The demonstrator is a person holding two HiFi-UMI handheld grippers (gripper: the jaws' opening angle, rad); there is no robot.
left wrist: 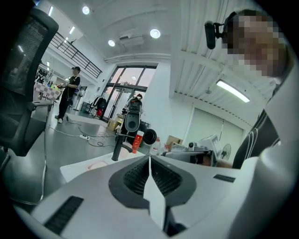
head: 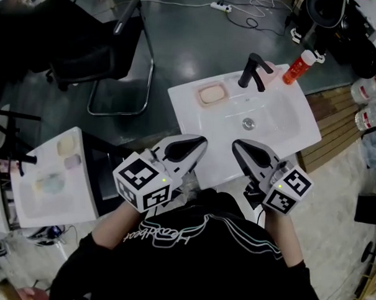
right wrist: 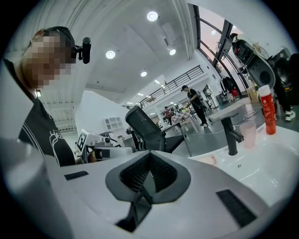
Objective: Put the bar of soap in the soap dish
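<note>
Soap [head: 211,93], probably a light, rigid, slippery bar best pinched across its long sides, lies in the dish [head: 200,98] at the sink's [head: 282,128] back-left corner, while left gripper [head: 203,141] and right gripper [head: 236,144] hover closed and empty near the front rim.

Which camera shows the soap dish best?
The head view: the soap dish lies whole, seen from above. The left gripper view and right gripper view catch only a low pink sliver of it.
</note>
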